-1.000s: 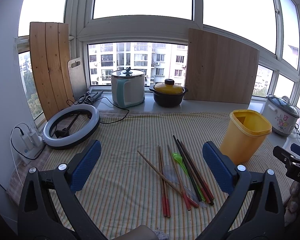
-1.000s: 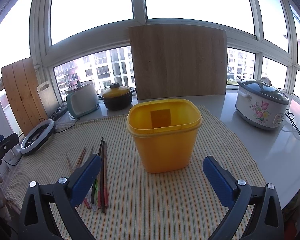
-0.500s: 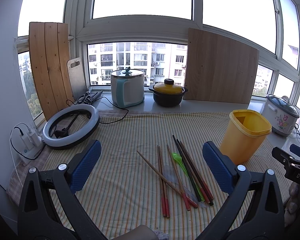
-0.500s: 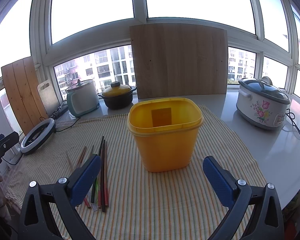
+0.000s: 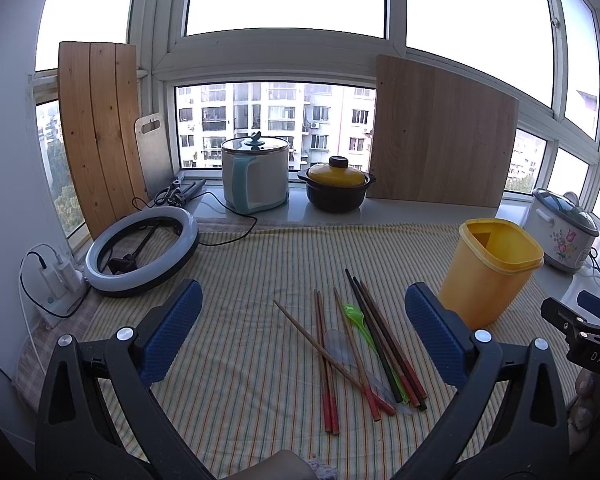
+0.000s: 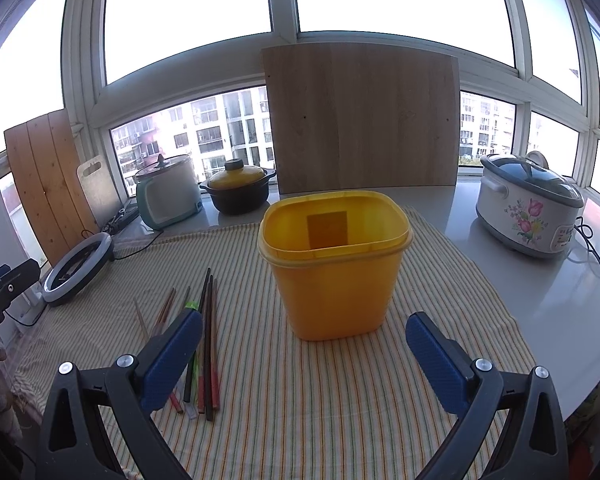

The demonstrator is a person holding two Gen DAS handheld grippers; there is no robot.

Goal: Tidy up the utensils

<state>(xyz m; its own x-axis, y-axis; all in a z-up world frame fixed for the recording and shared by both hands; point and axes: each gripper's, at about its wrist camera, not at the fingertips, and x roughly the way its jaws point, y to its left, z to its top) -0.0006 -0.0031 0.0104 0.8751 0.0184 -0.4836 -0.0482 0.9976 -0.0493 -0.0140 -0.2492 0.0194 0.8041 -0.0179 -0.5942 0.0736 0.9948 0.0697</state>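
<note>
Bright daylight pours through the big bay windows (image 5: pixel 284 0) straight ahead of the claw. Apartment blocks (image 5: pixel 276 120) outside, white counter (image 6: pixel 548 280) off right.

The tall yellow plastic tub (image 6: pixel 334 272) looks smooth and slightly translucent; the striped woven cloth (image 5: pixel 244 312) matt; the dark and reddish wooden chopsticks (image 5: pixel 384 336) lacquered

The white letters "DAS" are showing on the black plastic body of the right claw (image 5: pixel 592 354), at the right edge of the left wrist view. No other writing is reading clearly; any marks on the white flowered cooker's panel (image 6: pixel 562 238) are too small.
</note>
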